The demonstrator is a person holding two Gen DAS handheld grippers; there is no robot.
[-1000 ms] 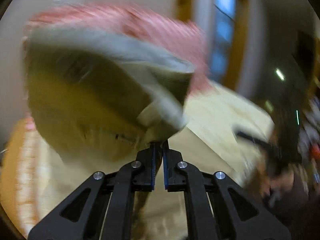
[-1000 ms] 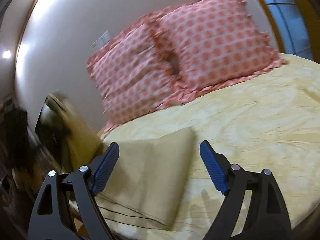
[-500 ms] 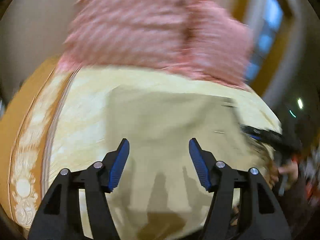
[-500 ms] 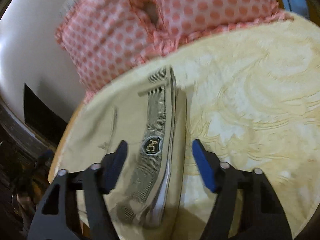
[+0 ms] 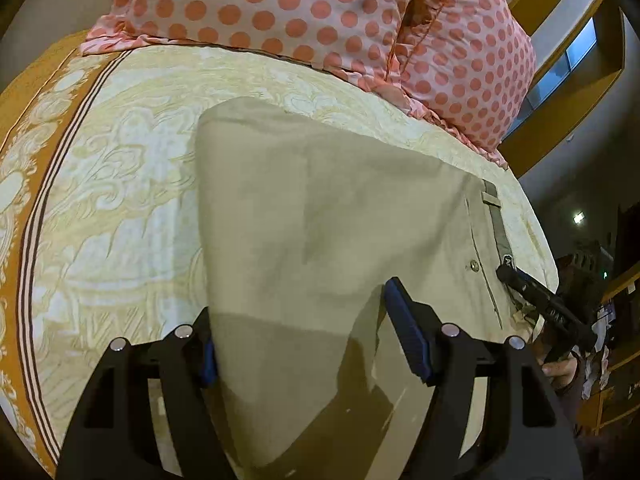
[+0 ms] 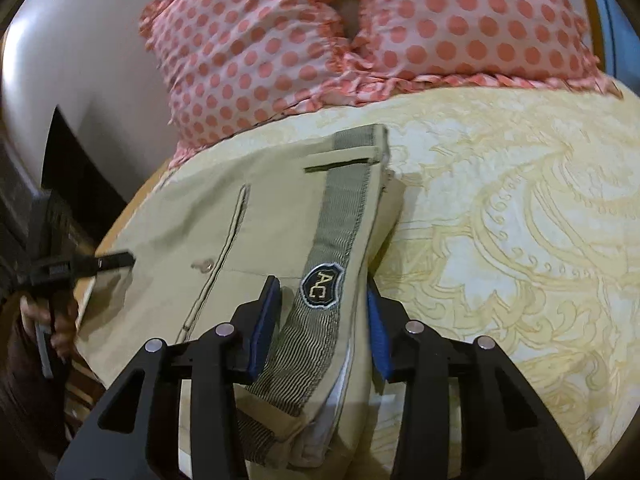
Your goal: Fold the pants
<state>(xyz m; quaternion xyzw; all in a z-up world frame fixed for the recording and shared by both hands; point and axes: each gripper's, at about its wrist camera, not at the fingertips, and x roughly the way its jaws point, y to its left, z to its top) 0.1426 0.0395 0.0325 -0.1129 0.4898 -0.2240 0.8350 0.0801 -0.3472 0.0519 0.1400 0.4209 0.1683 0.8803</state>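
While pants (image 5: 328,216) lie folded | pillows (image 5: 320,12) beyond | bedspread (image 5: 120,184) beneath

Probably a home bedroom: a bed (image 5: 120,184) with patterned bedspread and polka-dot pillows (image 6: 400,32).

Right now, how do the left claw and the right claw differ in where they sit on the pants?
The left claw straddles plain folded cloth of the pants; the right claw straddles the striped waistband beside the badge. The left claw gapes wider; the right is narrower. Both are open, gripping nothing.
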